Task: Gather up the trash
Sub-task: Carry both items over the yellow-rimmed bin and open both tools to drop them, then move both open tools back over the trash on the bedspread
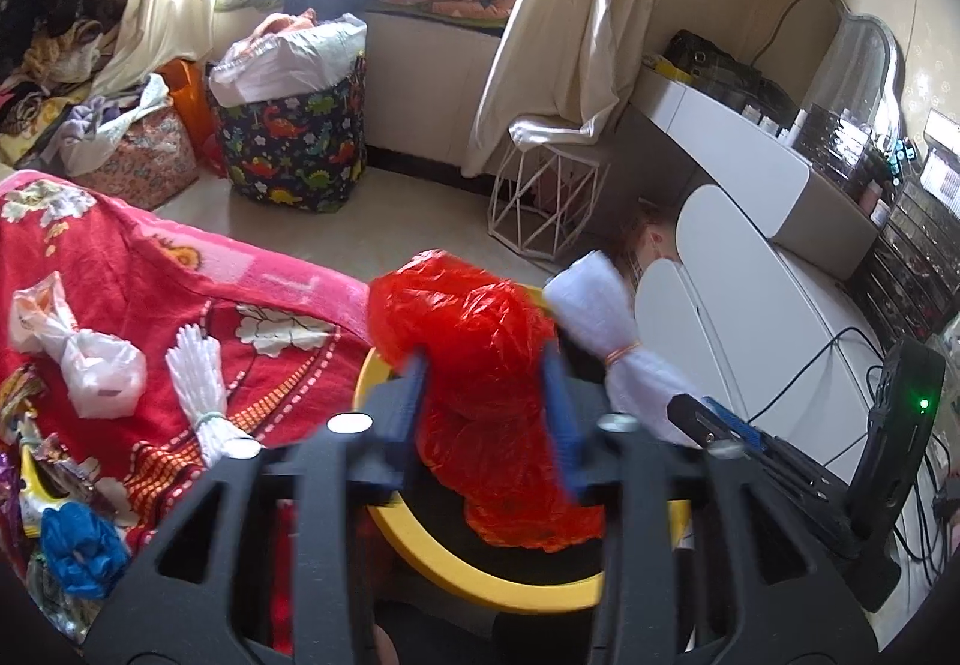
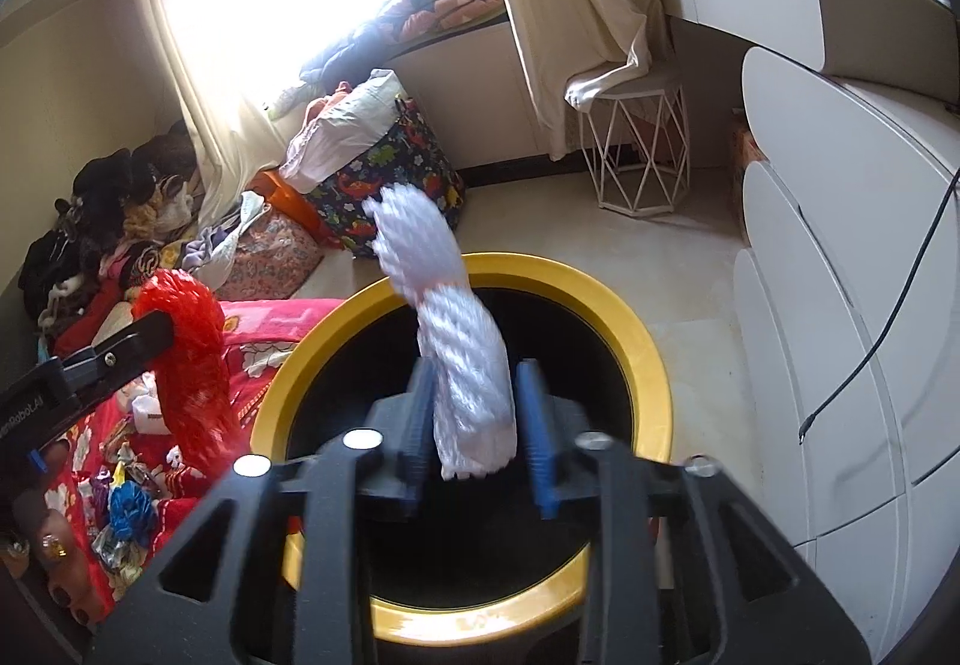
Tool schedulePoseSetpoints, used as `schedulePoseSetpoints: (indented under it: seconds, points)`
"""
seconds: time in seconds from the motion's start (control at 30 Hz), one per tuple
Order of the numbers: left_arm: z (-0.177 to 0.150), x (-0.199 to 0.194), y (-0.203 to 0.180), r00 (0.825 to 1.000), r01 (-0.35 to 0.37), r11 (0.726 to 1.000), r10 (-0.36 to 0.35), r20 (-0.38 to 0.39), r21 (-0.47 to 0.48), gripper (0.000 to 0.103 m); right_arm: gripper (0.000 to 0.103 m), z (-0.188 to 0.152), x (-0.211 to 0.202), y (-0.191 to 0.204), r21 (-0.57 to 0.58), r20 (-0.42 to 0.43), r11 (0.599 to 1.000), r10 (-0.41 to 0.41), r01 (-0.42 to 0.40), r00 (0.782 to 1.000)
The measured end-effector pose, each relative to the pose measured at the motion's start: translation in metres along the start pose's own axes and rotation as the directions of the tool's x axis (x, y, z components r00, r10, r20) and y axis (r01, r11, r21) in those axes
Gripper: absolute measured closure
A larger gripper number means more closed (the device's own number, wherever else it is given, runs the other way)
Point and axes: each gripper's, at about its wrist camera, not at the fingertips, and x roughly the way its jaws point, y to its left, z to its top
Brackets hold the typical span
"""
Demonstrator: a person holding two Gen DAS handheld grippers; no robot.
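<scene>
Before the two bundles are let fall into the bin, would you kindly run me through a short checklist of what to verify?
1. Red plastic bag sits over the yellow-rimmed bin: ok, it hangs above the opening.
2. White bag bundle sits over the bin: ok, the black interior lies right behind it.
3. Left gripper has let go of the red bag: cannot tell, the bag fills the gap between the pads.
4. Right gripper has let go: ok, gaps show on both sides of the bundle.
5. Bin opening unobstructed: ok.
6. Trash left on the red blanket: not ok, a white bag, another bundle and wrappers remain.
</scene>
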Motion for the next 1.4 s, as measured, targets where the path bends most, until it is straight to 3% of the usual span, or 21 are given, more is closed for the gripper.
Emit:
schedulePoseSetpoints:
  seconds: [0.03, 0.17, 0.3, 0.73, 1.4]
  points:
    - [-0.001, 0.002, 0.002, 1.000, 0.000, 1.000, 0.000, -0.004, -0.011, 0.040, 0.055, 0.000, 0.000, -0.001, 0.008, 0.005, 1.000, -0.004, 0.004, 1.000]
    - [-0.007, 0.002, 0.015, 1.000, -0.010, 0.997, 0.009, -0.011, -0.078, 0.019, 0.047, -0.001, 0.000, -0.005, 0.019, 0.008, 1.000, -0.016, 0.016, 1.000]
    - [-0.012, -0.009, 0.022, 0.999, -0.041, 0.996, 0.042, 0.008, -0.075, 0.012, 0.043, -0.001, 0.000, -0.005, 0.020, 0.007, 1.000, -0.013, 0.013, 1.000]
    - [-0.015, -0.049, 0.045, 0.989, -0.110, 0.989, 0.119, 0.093, -0.098, 0.011, 0.032, -0.004, -0.016, 0.038, -0.085, 0.042, 0.995, 0.064, -0.060, 0.997]
    - [-0.018, -0.110, 0.086, 0.950, -0.208, 0.967, 0.236, 0.205, -0.149, 0.011, 0.023, -0.017, -0.038, 0.113, -0.218, 0.078, 0.957, 0.212, -0.191, 0.974]
